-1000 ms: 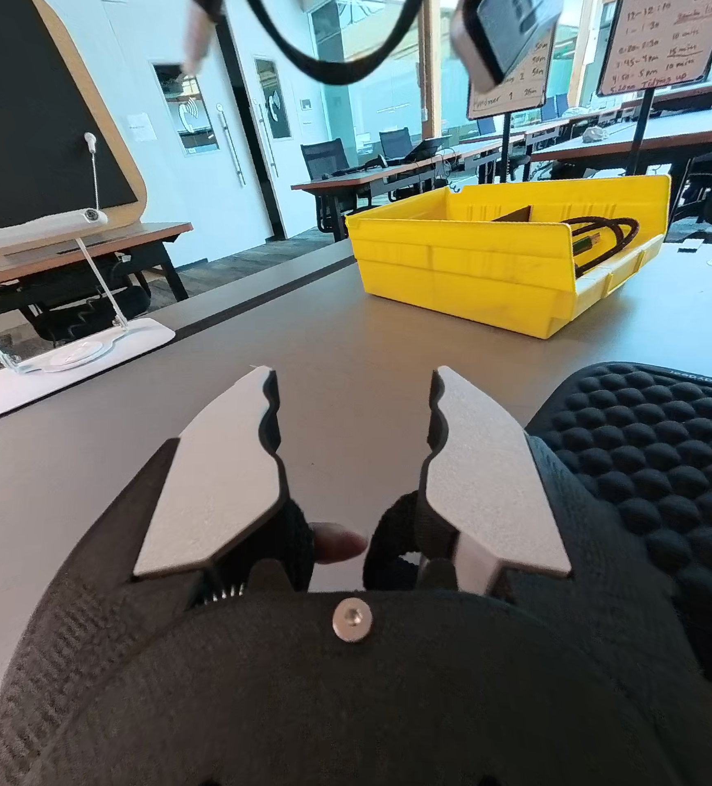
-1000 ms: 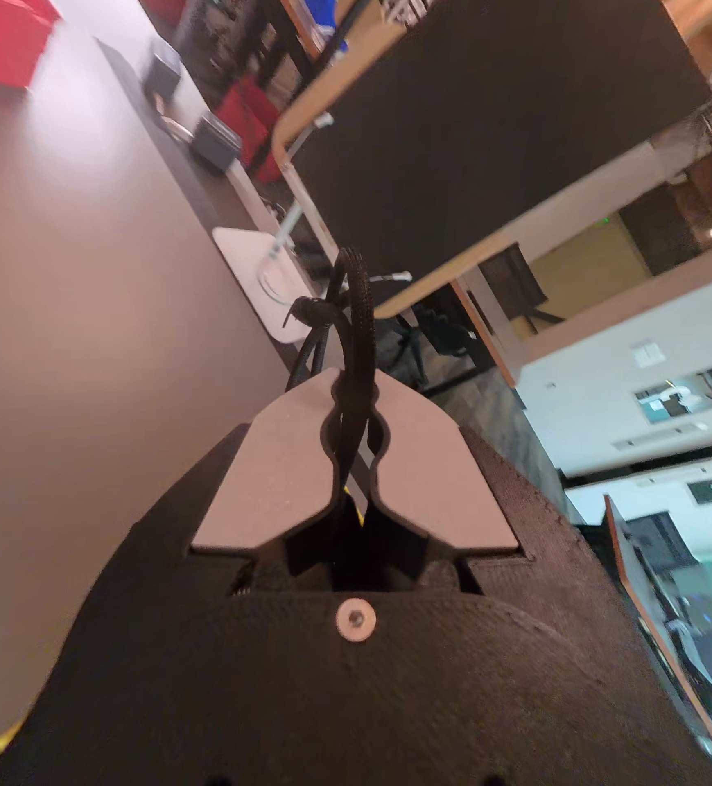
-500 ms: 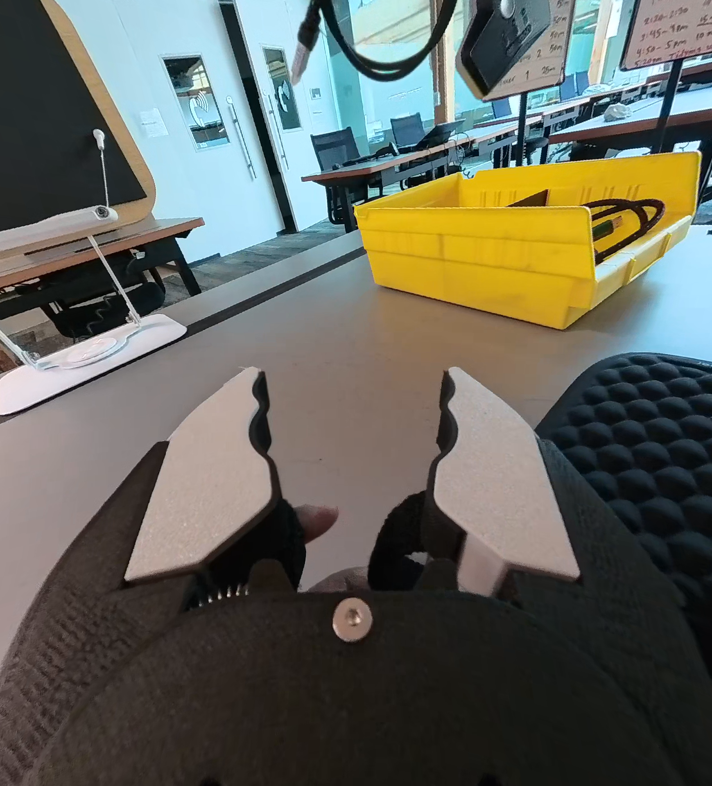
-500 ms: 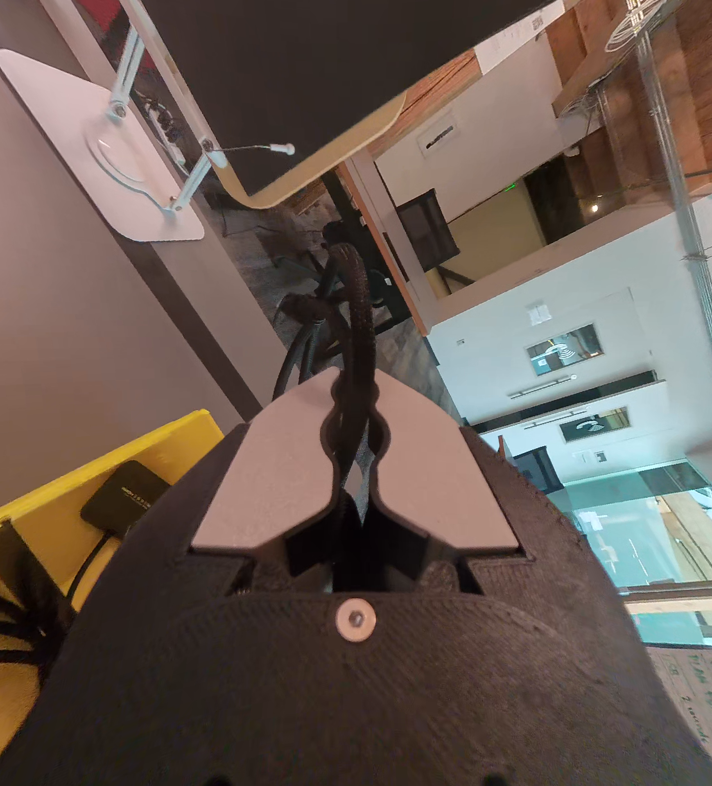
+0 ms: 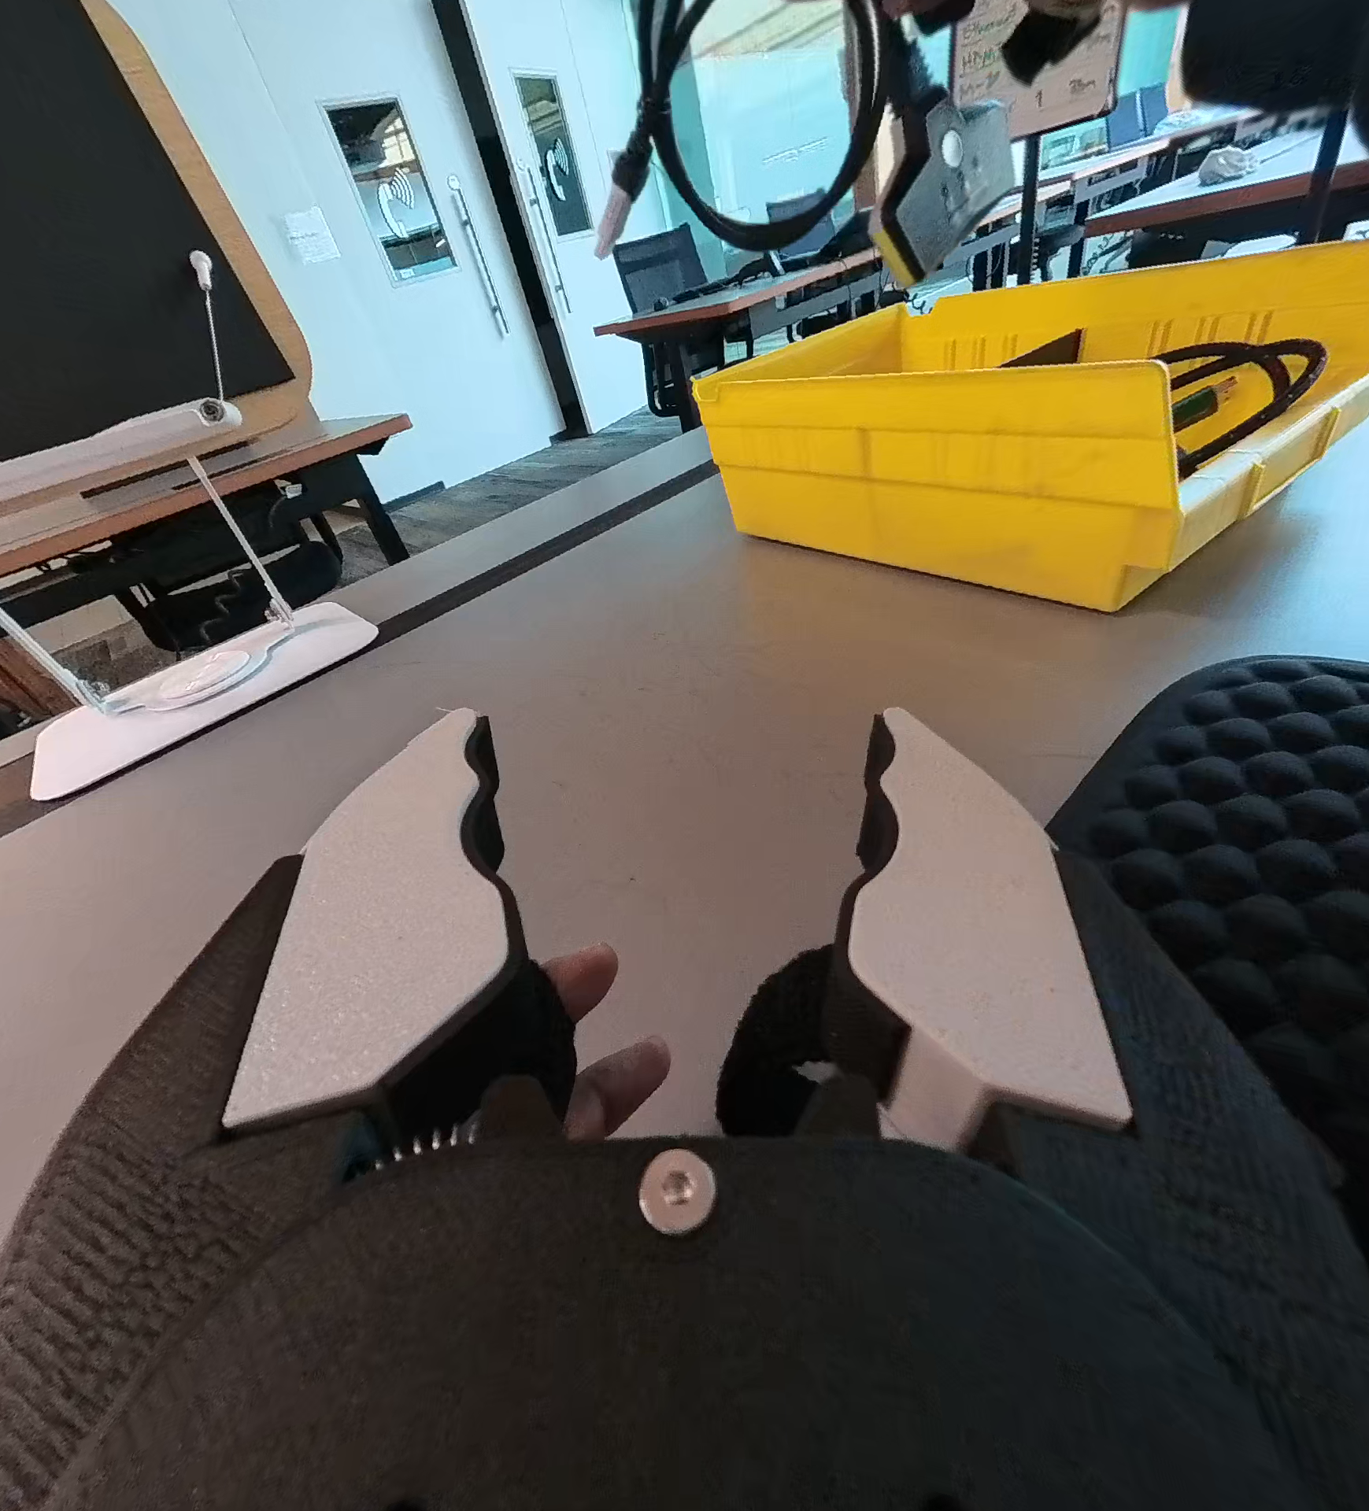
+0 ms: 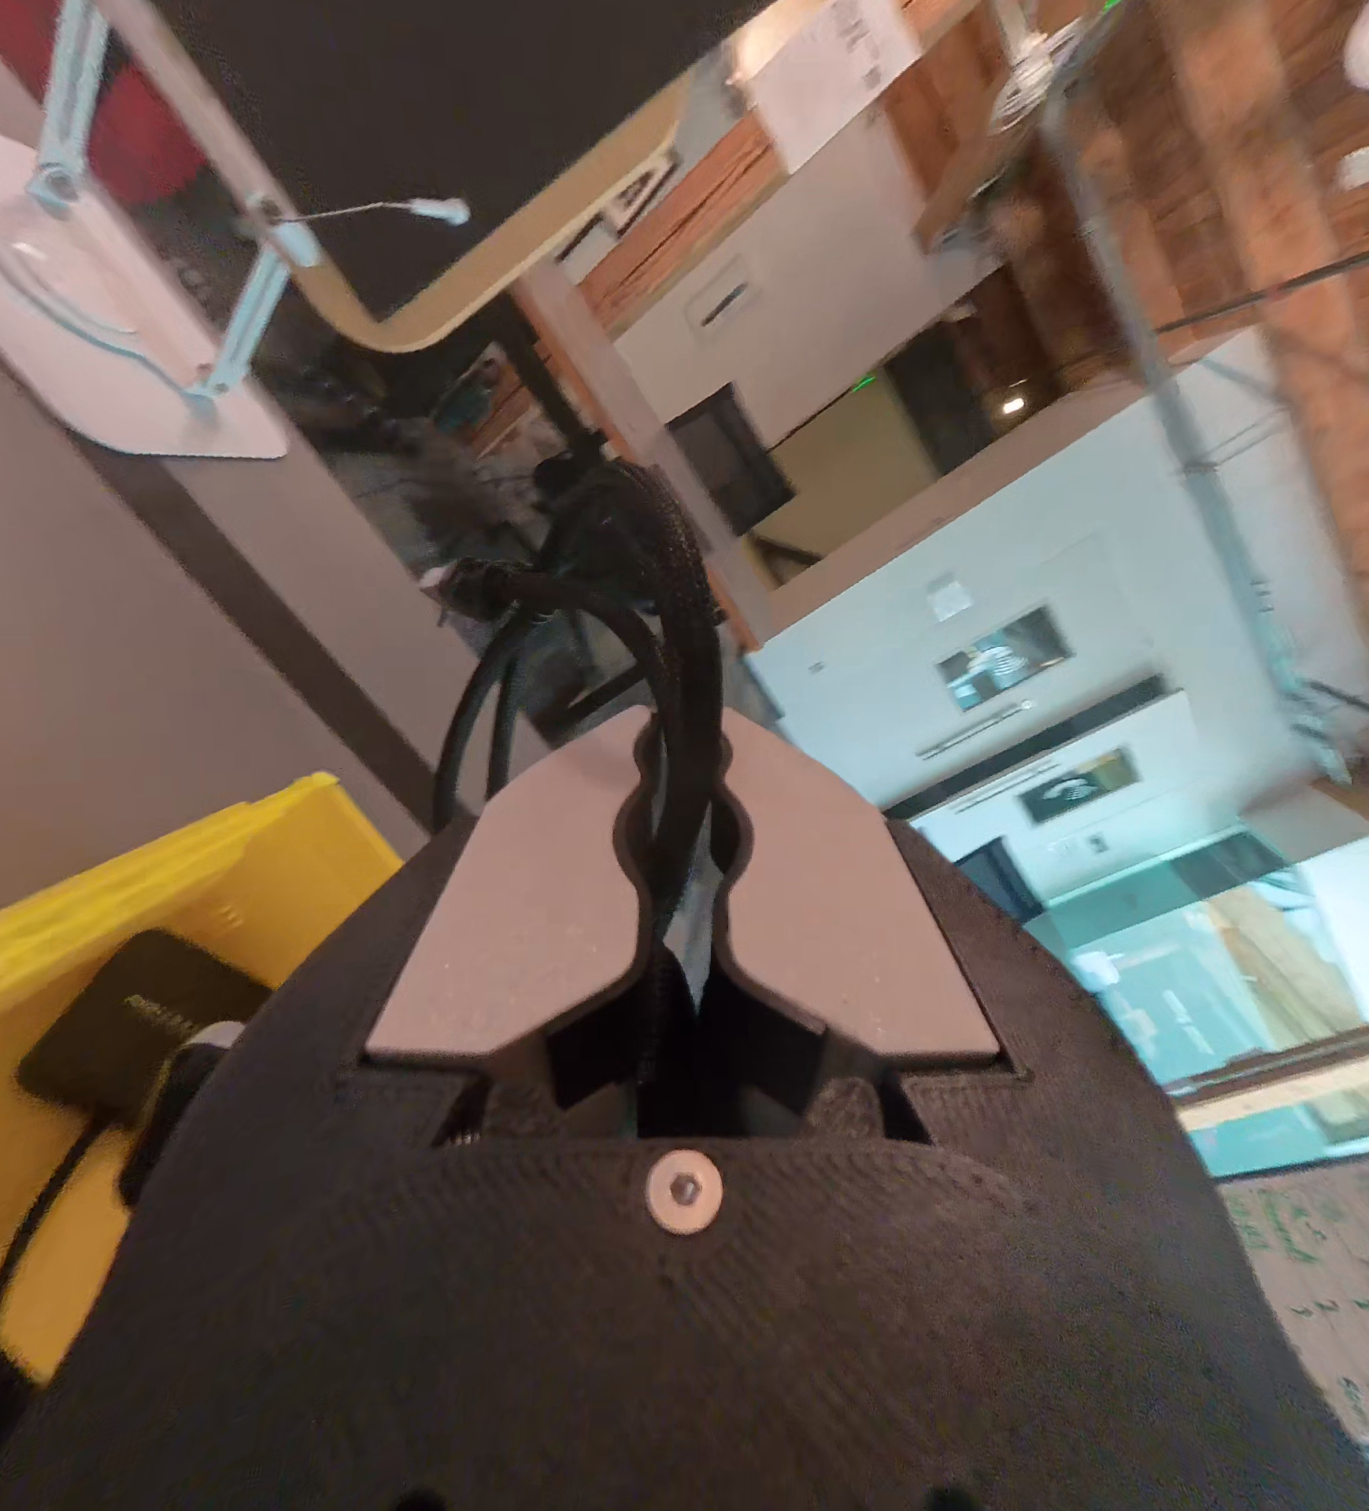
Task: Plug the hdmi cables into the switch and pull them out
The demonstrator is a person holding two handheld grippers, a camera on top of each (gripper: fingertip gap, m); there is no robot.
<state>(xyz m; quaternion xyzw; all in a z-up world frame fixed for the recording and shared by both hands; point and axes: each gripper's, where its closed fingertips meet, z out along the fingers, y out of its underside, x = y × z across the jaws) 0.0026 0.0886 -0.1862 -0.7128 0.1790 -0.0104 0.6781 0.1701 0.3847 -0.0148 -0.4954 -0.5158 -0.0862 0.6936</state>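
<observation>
The left hand-held gripper (image 5: 677, 764) is spread wide above the counter (image 5: 664, 654). The right hand-held gripper (image 6: 685, 764) pinches a black cable (image 6: 685, 654), lifted over the yellow bin (image 5: 992, 490) at the counter's far edge.

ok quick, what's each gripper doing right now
left gripper: jaws open, empty, low over the table.
right gripper: jaws closed on the black braided cable, lifted in the air.

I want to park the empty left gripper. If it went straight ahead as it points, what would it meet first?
Probably only bare table: the left gripper is open, low over it. The yellow bin lies farther off to the right; depth is unclear.
</observation>
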